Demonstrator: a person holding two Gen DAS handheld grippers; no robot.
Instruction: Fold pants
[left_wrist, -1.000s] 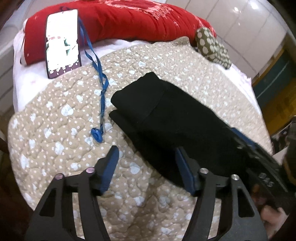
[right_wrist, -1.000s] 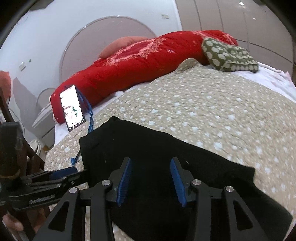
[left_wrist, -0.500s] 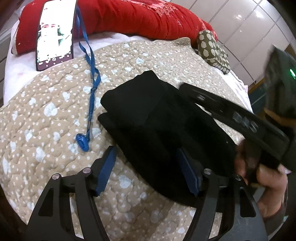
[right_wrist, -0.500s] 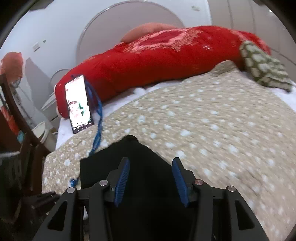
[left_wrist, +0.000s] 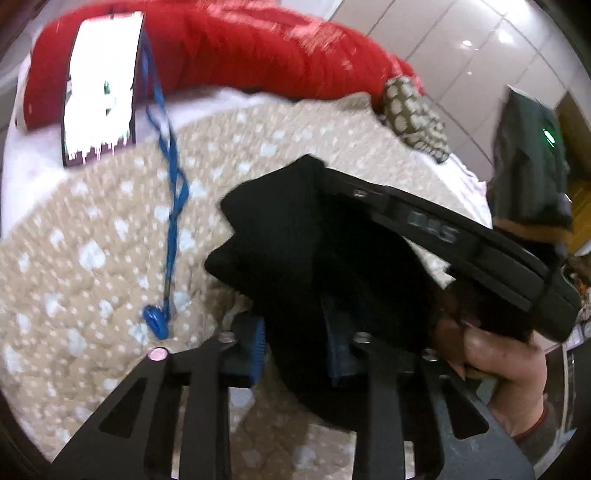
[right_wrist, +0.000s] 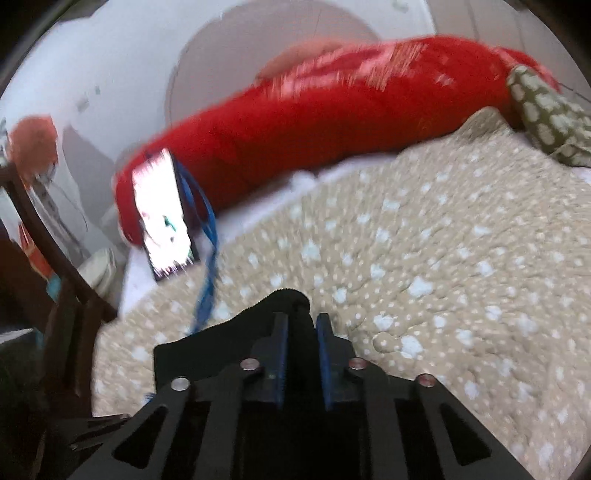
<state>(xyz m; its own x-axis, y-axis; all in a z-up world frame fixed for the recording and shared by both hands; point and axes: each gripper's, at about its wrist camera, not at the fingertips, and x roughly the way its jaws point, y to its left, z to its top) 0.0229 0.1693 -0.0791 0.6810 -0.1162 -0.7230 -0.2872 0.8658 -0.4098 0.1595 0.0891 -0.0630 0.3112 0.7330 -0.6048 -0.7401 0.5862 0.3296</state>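
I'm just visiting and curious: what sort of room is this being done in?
Most likely a bedroom: black pants lie on a bed with a beige dotted quilt, a red pillow at its head, and a phone leaning against it.

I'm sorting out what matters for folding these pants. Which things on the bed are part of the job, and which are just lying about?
Part of the job:
- black pants
- left gripper, jaws closing with pants fabric between them
- right gripper, jaws closing on the pants

Just lying about:
- phone
- blue lanyard
- red quilt
- green spotted pillow
- beige spotted quilt, the surface underneath
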